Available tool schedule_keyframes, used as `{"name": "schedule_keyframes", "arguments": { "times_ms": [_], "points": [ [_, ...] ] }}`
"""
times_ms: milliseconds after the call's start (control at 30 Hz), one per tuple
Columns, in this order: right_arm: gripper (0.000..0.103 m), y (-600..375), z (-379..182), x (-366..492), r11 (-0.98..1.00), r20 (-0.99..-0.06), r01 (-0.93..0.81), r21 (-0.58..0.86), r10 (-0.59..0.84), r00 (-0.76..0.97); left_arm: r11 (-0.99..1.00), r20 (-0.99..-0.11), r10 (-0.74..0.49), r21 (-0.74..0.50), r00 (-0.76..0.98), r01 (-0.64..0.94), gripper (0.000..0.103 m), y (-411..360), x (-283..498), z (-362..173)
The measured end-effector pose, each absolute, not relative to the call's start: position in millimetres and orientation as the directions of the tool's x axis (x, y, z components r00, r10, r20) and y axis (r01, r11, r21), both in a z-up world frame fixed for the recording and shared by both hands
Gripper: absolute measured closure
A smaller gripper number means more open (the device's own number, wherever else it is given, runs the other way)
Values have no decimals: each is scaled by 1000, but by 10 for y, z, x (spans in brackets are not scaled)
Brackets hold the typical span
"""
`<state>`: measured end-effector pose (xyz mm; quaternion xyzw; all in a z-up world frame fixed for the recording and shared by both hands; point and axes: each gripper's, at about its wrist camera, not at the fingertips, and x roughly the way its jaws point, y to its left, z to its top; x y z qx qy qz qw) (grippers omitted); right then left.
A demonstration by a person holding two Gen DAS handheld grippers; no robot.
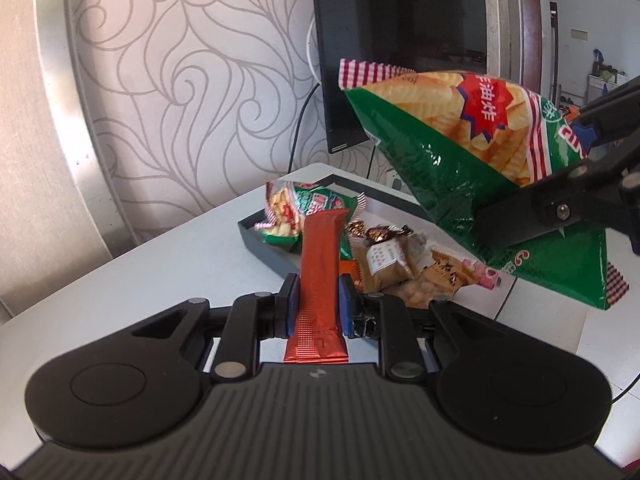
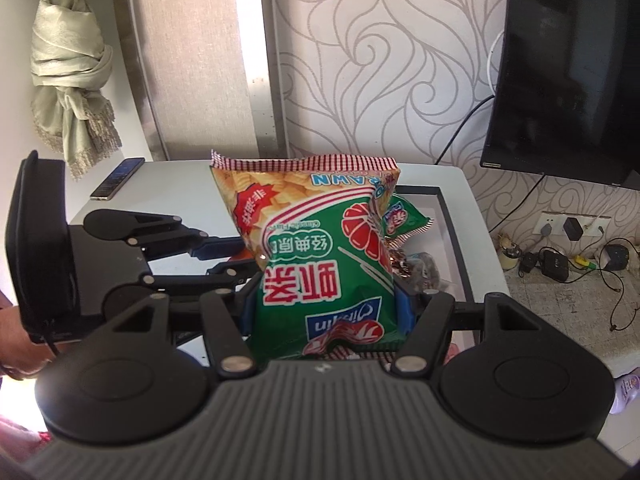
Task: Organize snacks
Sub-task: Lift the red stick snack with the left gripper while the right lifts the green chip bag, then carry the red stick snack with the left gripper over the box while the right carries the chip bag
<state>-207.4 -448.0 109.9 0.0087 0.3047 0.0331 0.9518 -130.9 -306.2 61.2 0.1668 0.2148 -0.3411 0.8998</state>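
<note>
- Left wrist view, lower centre: left gripper [image 1: 319, 298] clenched on a red snack stick [image 1: 320, 276]; blue pads press both its sides, the wrapper stands nearly upright above the white table [image 1: 120, 280]
- Just beyond the stick, mid frame: small wrapped snacks [image 1: 394, 258], brown and gold, heaped in a dark tray [image 1: 260, 242]
- Far end of that tray: a second green chip bag [image 1: 304, 210] lying flat
- Right side of the frame: right gripper [image 1: 532, 200] comes in from the edge, grasping the green prawn-chip bag [image 1: 460, 136], held in the air above the tray, tilted, checked seam toward upper left
- Behind, upper centre: black TV [image 1: 400, 40] on swirl-patterned wallpaper [image 1: 180, 80]
- Right wrist view, centre: the same bag [image 2: 320, 248] fills the gap between the right gripper's [image 2: 326, 300] blue pads, print upside down
- Left of it: left gripper [image 2: 224, 254] seen side-on; a hand [image 2: 18, 344] at the left edge
- Far table edge, upper left: a phone [image 2: 118, 178]; knotted curtain [image 2: 68, 80] above it
- Right, on the floor: plugs and cables [image 2: 568, 248]
</note>
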Motion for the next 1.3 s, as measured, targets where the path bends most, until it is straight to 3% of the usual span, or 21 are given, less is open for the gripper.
{"name": "schedule_keyframes", "arguments": {
  "times_ms": [1300],
  "points": [
    [37, -4990, 1028, -1980, 999, -612, 44, 25, -19, 791, 654, -507, -607, 119, 612, 747, 79, -4070, -736, 437]
  ]
}}
